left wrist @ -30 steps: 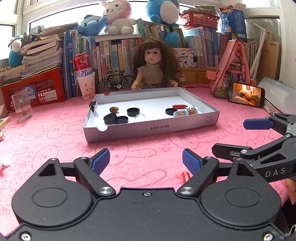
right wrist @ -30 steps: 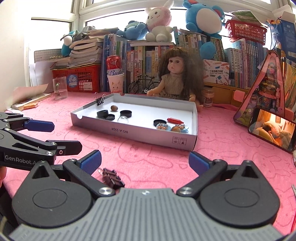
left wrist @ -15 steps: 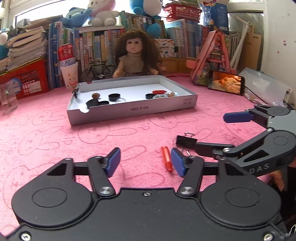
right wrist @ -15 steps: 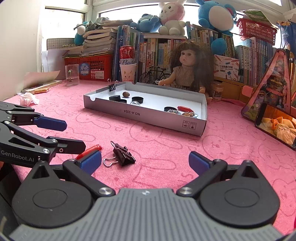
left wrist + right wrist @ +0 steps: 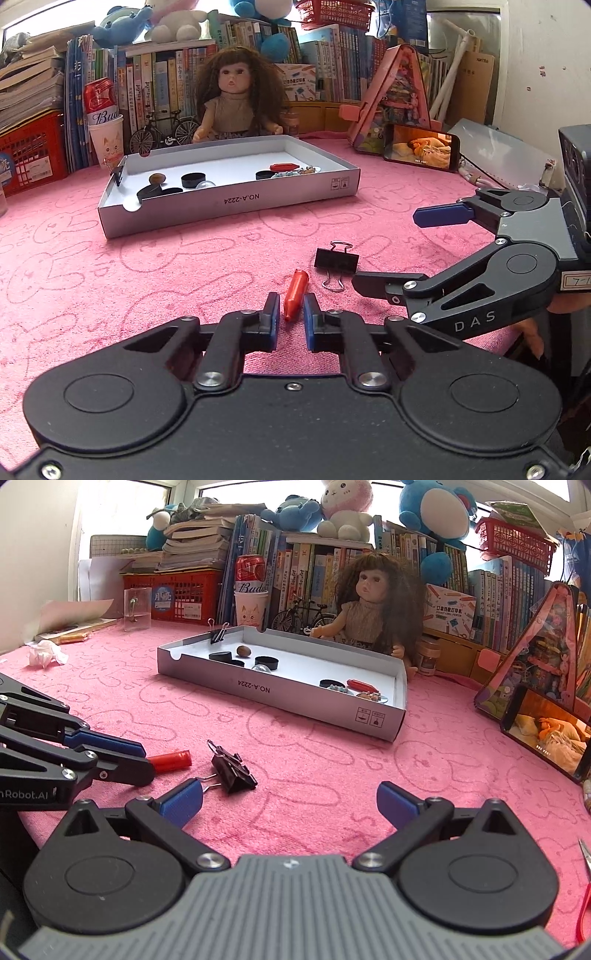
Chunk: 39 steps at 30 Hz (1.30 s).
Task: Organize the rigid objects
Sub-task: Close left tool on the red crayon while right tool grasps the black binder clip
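Observation:
A small red plastic piece [image 5: 295,291] lies on the pink cloth, and my left gripper [image 5: 290,314] is closing its jaws on the near end, blue pads pressed to both sides. The right wrist view shows the red piece [image 5: 171,760] sticking out of the left gripper [image 5: 142,760]. A black binder clip [image 5: 336,260] rests just beyond it, untouched. My right gripper [image 5: 290,803] stands wide open and empty, with the binder clip [image 5: 232,771] just ahead of its left finger. The white box tray [image 5: 229,206] further back holds several small items.
A doll [image 5: 232,99] sits behind the tray, in front of books and a red basket [image 5: 184,596]. At the right stand a phone [image 5: 421,151] and a pink toy house [image 5: 391,96]. A crumpled tissue [image 5: 46,653] and red-handled scissors [image 5: 585,886] lie near the cloth's edges.
My left gripper's jaws went from wide open to closed around the red piece as it moved in toward it. The right gripper stayed open and shifted only slightly.

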Each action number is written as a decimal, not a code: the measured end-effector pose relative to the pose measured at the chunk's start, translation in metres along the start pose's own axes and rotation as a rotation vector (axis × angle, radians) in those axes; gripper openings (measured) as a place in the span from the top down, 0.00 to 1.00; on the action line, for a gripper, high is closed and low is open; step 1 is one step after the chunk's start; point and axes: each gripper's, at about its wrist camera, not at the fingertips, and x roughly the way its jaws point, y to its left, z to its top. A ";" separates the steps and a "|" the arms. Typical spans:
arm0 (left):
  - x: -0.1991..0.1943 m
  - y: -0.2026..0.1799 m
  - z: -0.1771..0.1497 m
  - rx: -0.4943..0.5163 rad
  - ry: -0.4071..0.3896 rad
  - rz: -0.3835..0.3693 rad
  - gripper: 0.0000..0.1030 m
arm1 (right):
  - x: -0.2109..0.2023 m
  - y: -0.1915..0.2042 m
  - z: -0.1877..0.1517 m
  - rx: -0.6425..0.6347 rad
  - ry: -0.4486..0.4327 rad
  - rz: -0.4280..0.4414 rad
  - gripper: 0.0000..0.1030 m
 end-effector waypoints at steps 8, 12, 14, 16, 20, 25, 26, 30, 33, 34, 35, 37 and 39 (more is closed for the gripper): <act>-0.001 0.005 0.000 0.003 -0.006 0.030 0.88 | 0.007 0.009 0.002 -0.018 0.014 0.013 0.00; -0.002 0.013 0.000 -0.008 -0.004 0.049 0.88 | 0.011 0.014 0.005 -0.028 0.024 0.006 0.00; -0.002 0.017 0.000 -0.010 -0.004 0.064 0.88 | 0.013 0.016 0.008 -0.031 0.027 0.000 0.00; -0.003 0.021 -0.001 -0.014 -0.004 0.076 0.88 | 0.015 0.017 0.010 -0.030 0.032 -0.007 0.00; -0.002 0.027 0.000 -0.018 -0.006 0.101 0.88 | 0.018 0.015 0.012 -0.014 0.051 -0.023 0.00; -0.001 0.035 0.001 -0.025 -0.005 0.131 0.87 | 0.020 0.005 0.013 0.015 0.068 -0.063 0.00; 0.000 0.036 0.001 -0.026 -0.005 0.137 0.87 | 0.020 0.002 0.013 0.022 0.068 -0.076 0.00; 0.001 0.042 0.002 -0.042 -0.006 0.165 0.86 | 0.024 -0.009 0.013 0.060 0.097 -0.124 0.00; 0.000 0.046 0.002 -0.053 -0.006 0.183 0.85 | 0.024 -0.014 0.013 0.092 0.107 -0.155 0.00; 0.001 0.047 0.003 -0.058 -0.006 0.189 0.84 | 0.025 -0.015 0.013 0.098 0.109 -0.170 0.00; 0.001 0.048 0.003 -0.063 -0.007 0.193 0.84 | 0.025 -0.016 0.013 0.102 0.110 -0.189 0.00; 0.000 0.048 0.003 -0.071 -0.007 0.200 0.84 | 0.025 -0.016 0.013 0.114 0.115 -0.211 0.00; -0.002 0.048 0.003 -0.078 -0.016 0.199 0.84 | 0.024 -0.017 0.014 0.134 0.119 -0.218 0.00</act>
